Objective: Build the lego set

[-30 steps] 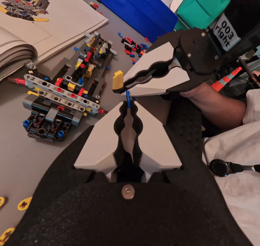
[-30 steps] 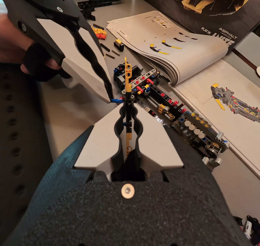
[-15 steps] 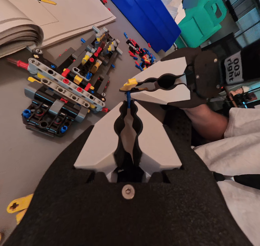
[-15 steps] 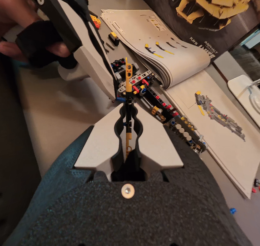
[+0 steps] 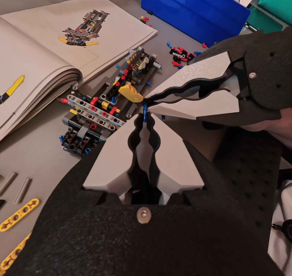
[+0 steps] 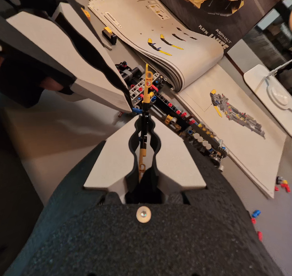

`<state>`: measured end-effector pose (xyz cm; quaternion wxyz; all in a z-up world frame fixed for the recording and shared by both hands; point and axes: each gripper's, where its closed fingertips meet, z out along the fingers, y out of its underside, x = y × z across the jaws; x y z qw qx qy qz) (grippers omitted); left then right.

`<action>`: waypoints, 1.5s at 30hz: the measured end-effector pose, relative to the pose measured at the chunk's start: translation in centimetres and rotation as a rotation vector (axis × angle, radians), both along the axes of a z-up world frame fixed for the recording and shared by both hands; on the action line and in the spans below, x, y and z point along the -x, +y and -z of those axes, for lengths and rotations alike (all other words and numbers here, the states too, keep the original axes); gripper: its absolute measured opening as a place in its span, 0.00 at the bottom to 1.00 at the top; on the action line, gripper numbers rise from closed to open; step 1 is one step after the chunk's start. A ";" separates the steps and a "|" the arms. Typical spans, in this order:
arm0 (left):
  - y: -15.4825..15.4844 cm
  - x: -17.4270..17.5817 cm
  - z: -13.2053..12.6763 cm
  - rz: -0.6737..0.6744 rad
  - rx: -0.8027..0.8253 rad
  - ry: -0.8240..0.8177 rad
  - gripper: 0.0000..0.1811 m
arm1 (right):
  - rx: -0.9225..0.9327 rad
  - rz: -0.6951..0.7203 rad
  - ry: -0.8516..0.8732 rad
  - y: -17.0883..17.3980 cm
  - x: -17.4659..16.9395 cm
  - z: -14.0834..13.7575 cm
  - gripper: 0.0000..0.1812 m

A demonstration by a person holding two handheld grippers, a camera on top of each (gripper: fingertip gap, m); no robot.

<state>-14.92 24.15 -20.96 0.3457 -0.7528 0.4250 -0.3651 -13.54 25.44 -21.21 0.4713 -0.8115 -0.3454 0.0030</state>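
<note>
The left gripper (image 5: pixel 144 115) is clamped on a small blue pin (image 5: pixel 144 112), which sticks out past its tips and meets the tips of the right gripper (image 5: pixel 146 101) coming in from the right. The right gripper (image 6: pixel 143 116) is clamped on a thin yellow and black strip (image 6: pixel 146 93) that runs lengthwise between its fingers and pokes out ahead; in its own view the blue pin (image 6: pixel 137 110) touches the strip's black section from the left, just at the fingertips, held by the left gripper (image 6: pixel 128 108). Both grippers hang over a grey table (image 5: pixel 31 154). On the near left of the table lie two loose yellow beams (image 5: pixel 19 213) and two grey rods (image 5: pixel 23 190). Just beyond the grippers rests the half-built model (image 5: pixel 101 108), long, black and grey with red, blue and yellow pins. Left of it and farther off is the open instruction book (image 5: pixel 47 50), touching the model's far corner. To the far right a pile of small red and blue parts (image 5: pixel 181 58) lies before a blue bin (image 5: pixel 189 10). In the right wrist view the set's dark box (image 6: pixel 205 7) stands behind the book
</note>
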 end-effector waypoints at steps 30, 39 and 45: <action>-3.8 0.0 -4.5 0.302 0.091 -0.322 0.20 | 0.322 -0.350 0.724 -3.8 2.3 -3.7 0.03; -4.8 0.3 -4.6 0.364 0.088 -0.318 0.14 | 0.409 -0.437 0.778 -5.2 3.3 -3.9 0.03; -1.0 1.4 -6.0 0.164 0.246 -0.470 0.14 | 0.205 -0.325 0.739 -3.1 1.4 -5.4 0.17</action>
